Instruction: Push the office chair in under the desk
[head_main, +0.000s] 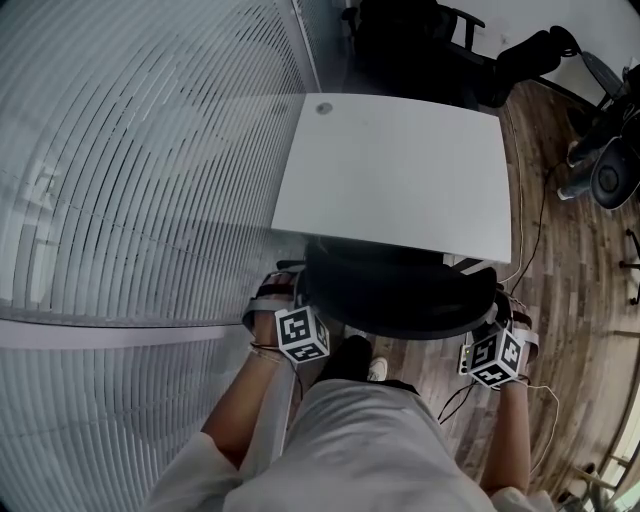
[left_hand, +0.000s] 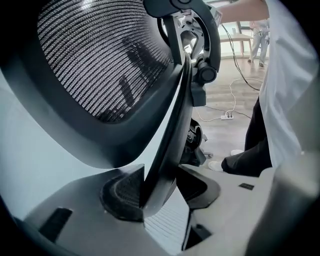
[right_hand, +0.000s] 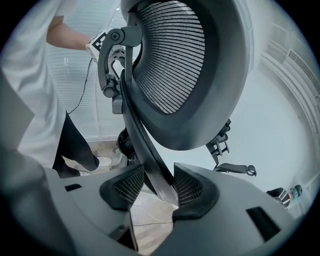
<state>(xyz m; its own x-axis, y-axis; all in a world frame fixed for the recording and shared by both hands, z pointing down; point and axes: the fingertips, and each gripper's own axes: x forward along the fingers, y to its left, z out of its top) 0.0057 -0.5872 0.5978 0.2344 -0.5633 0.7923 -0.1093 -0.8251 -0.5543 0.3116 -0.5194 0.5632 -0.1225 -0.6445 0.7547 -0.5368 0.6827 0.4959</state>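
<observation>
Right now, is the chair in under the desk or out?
Mostly in: head view shows the chair with its backrest at the desk edge, seat hidden beneath.

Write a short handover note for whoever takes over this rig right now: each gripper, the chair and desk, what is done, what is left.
Left gripper: jaws shut on the left edge of the office chair backrest frame.
Right gripper: jaws shut on the right edge.
Position: backrest sits at the near edge of the white desk; seat is out of sight beneath it.
Done: chair looks mostly in.
Left: nudge further if there is room, then open both jaws.
</observation>
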